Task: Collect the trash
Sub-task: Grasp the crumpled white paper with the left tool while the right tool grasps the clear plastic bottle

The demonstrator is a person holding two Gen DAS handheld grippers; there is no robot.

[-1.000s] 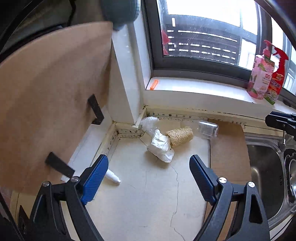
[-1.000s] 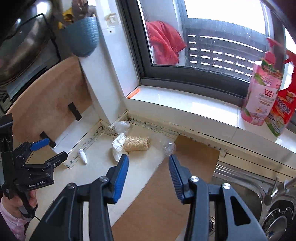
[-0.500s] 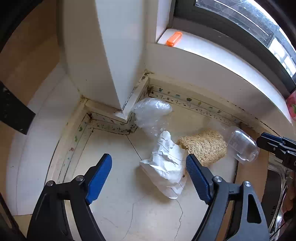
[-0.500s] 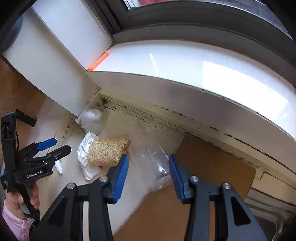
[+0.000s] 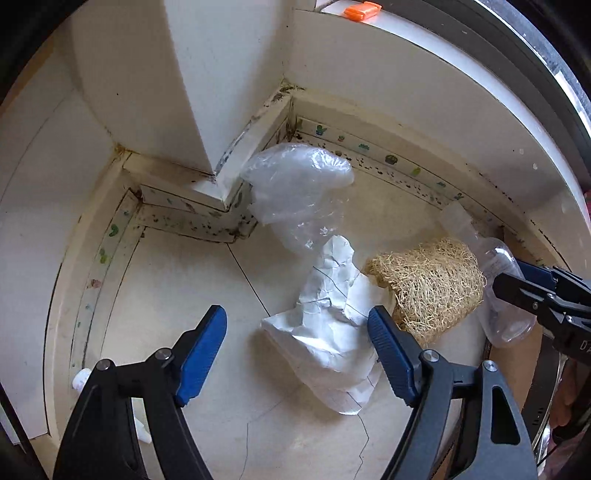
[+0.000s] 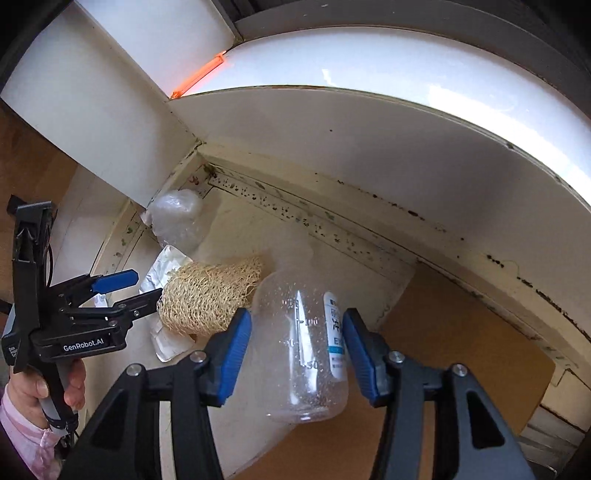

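Note:
A crumpled white paper (image 5: 325,332) lies on the cream counter, and my left gripper (image 5: 297,354) hangs open just above it; the right pad overlaps the paper's edge and the left pad stands well clear. Behind the paper are a clear plastic bag (image 5: 295,188) in the corner and a straw-coloured loofah (image 5: 428,280). A clear plastic bottle (image 6: 303,350) lies on its side between the pads of my right gripper (image 6: 297,354), whose jaws are opening and flank it closely. The left gripper (image 6: 147,284) also shows beside the loofah (image 6: 207,295).
A white wall column and a raised window sill box in the corner. An orange item (image 5: 362,10) lies on the sill. A brown board (image 6: 461,343) covers the counter to the right. A small white tube (image 5: 81,380) lies by the left wall strip. A hand (image 6: 37,391) holds the left gripper.
Both grippers have dropped and tilted down toward the trash pile. The left now hovers over the paper. The right has closed in around the bottle and its jaws have widened slightly.

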